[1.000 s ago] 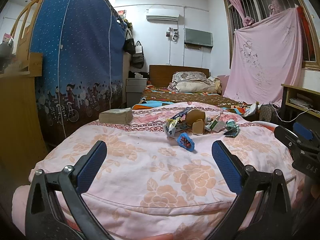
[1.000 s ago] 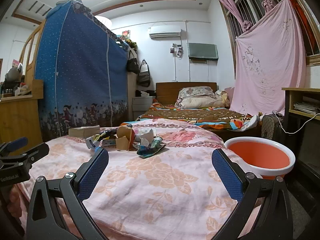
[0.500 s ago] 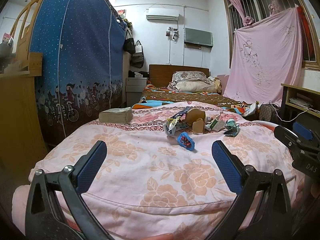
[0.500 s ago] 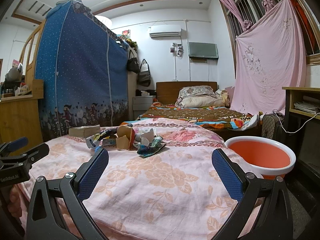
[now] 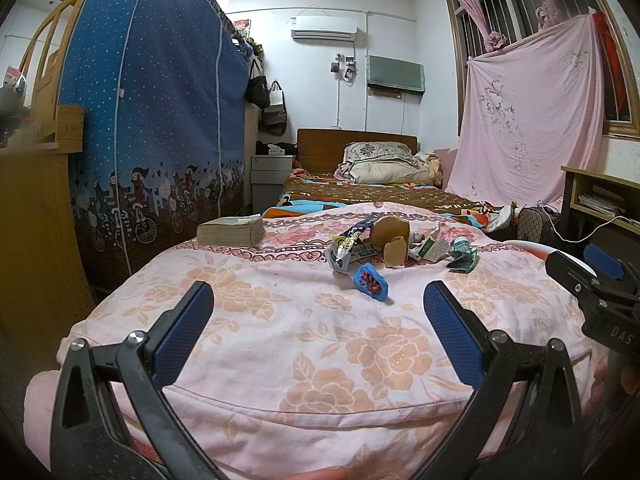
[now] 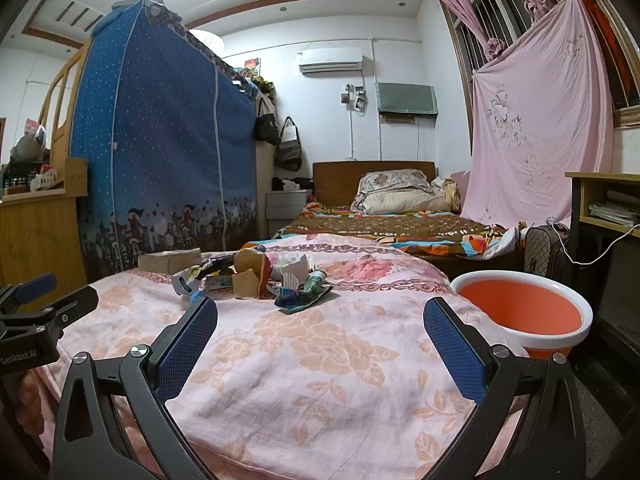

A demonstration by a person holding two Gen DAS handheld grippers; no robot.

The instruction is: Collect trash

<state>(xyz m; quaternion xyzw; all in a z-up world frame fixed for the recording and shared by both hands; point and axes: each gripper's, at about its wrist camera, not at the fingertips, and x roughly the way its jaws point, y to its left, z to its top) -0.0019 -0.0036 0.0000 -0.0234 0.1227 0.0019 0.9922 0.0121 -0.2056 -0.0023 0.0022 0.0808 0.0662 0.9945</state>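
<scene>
A bed [image 5: 280, 344] with a pink flowered cover fills the foreground, and an orange basin [image 6: 524, 312] stands just beside its right edge. A book [image 5: 230, 231] lies near the far left of the cover. The trash [image 5: 384, 246], a small heap of wrappers, torn cardboard and a blue packet [image 5: 371, 286], sits mid-bed. The left gripper [image 5: 318, 320] and right gripper [image 6: 320, 332] hover at the near edge, both spread wide and empty, well apart from the heap.
</scene>
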